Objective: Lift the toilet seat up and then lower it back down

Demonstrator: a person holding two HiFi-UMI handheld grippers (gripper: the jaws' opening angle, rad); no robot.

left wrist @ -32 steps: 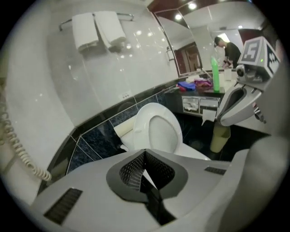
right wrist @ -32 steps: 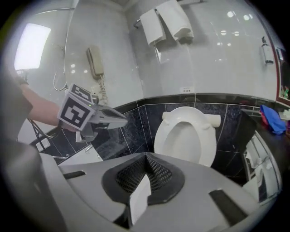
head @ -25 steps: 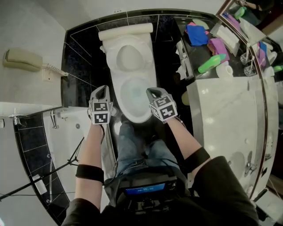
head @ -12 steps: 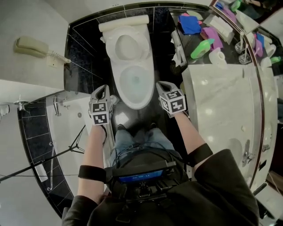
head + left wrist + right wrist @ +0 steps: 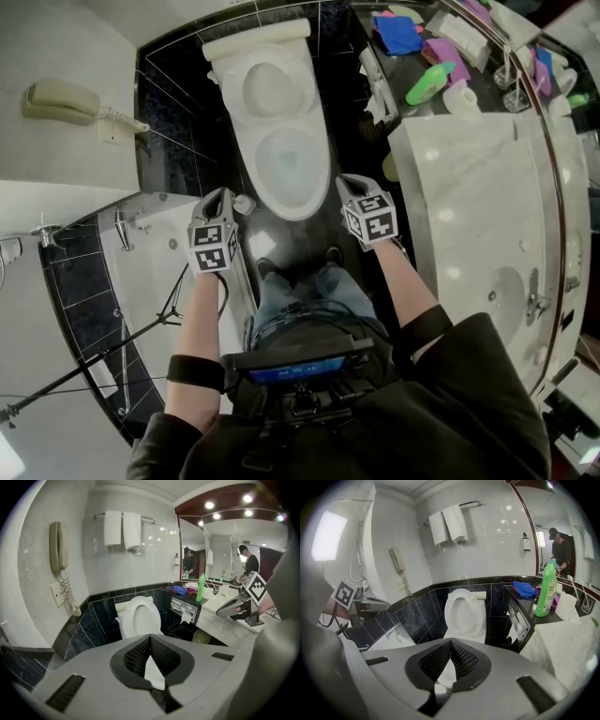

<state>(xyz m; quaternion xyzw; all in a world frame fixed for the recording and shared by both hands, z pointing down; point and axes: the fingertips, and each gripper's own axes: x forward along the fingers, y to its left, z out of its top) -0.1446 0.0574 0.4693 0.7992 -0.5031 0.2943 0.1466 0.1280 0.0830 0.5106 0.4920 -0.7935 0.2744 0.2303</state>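
The white toilet [image 5: 291, 169] stands against the black tiled wall, its bowl open. Its seat [image 5: 269, 89] is raised and leans back on the tank; the same upright seat [image 5: 139, 617] [image 5: 463, 610] faces both gripper views. My left gripper [image 5: 218, 195] is held off the bowl's front left, shut, with nothing between its pads [image 5: 151, 641]. My right gripper [image 5: 347, 181] is held off the bowl's front right, also shut and empty [image 5: 451, 643]. Neither touches the toilet. Each gripper shows in the other's view, the right gripper [image 5: 220, 613] and the left gripper [image 5: 386, 605].
A marble vanity [image 5: 469, 187] runs along the right, with a green bottle [image 5: 429, 82], a blue cloth [image 5: 398, 33] and a paper holder [image 5: 375, 89] on a dark shelf. A bathtub rim [image 5: 141, 272] and tripod [image 5: 112, 347] lie left. A wall phone [image 5: 61, 101] hangs left.
Both grippers have drawn back from the bowl's sides to off its front edge, and the person's feet have stepped back. The seat stays raised.
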